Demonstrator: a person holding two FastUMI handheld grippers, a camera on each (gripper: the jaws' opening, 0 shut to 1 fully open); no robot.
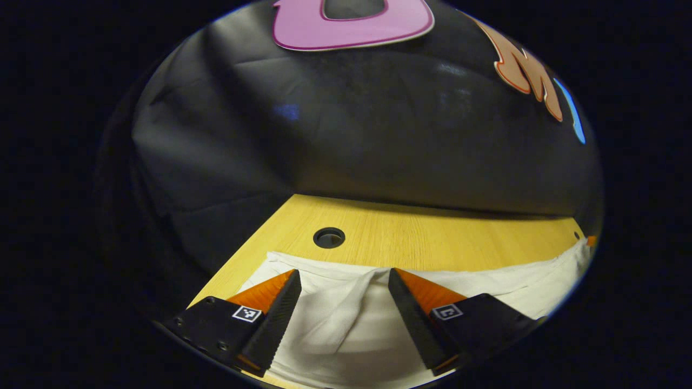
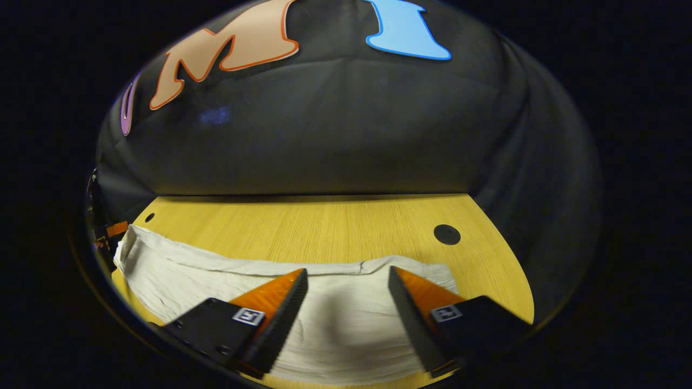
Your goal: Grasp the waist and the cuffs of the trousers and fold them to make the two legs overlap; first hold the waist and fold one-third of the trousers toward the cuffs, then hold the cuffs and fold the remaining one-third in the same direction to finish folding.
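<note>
White trousers [image 1: 346, 324] lie flat on a light wooden table [image 1: 411, 232]. In the left gripper view my left gripper [image 1: 344, 276] hovers open over one end of the cloth, where a ridge of fabric rises between the fingers. In the right gripper view the trousers [image 2: 335, 319] stretch away to the left, and my right gripper [image 2: 347, 275] stands open above their other end, near the far hem. Neither gripper holds the fabric. At the far left edge of the right gripper view a bit of the other gripper [image 2: 111, 232] shows beside the cloth.
A round cable hole [image 1: 329, 237] sits in the table just beyond the trousers on the left side, and another cable hole [image 2: 447, 234] on the right side. The black cloth wall [image 1: 346, 135] rises right behind the table's back edge. Bare wood lies between the trousers and the wall.
</note>
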